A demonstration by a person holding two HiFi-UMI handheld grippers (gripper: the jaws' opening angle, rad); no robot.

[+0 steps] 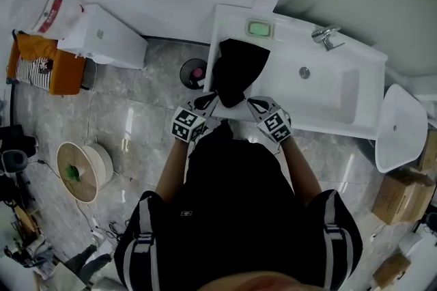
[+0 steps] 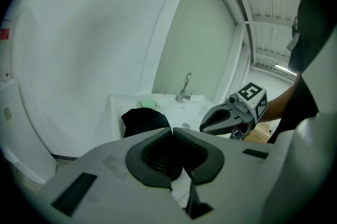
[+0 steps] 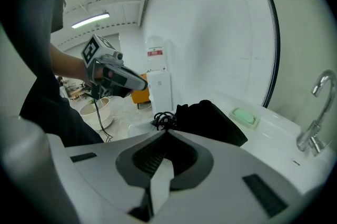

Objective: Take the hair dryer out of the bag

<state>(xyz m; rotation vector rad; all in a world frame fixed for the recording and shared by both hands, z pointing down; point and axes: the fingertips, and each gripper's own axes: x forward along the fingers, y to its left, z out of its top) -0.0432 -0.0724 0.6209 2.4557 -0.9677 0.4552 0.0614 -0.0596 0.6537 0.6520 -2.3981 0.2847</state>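
The left gripper (image 2: 172,130) and right gripper (image 3: 166,132) are side by side in front of the person, each with its jaws pressed together on nothing. Both point toward 12 o'clock at the bag (image 1: 235,67), whose near end comes down between their tips; whether they touch it I cannot tell.

The bag is black, soft and slumped, and it lies on the left end of the white counter (image 1: 225,16). The dryer itself is hidden. All that shows is a black cord (image 3: 164,120), coiled in loose loops at the bag's near edge, seen in the right gripper view.

At 1 o'clock from the bag, a pale dish (image 1: 248,22) holds a green soap (image 1: 259,28). At 3 o'clock is the white basin (image 1: 341,95), with only its drain showing at the bottom.

On the floor at 9 o'clock from the bag, just beside the counter, a dark round bin (image 1: 186,67) has something pink in it. Farther off at 8 o'clock, a round pale tub (image 1: 102,158) holds a green plant (image 1: 72,173).
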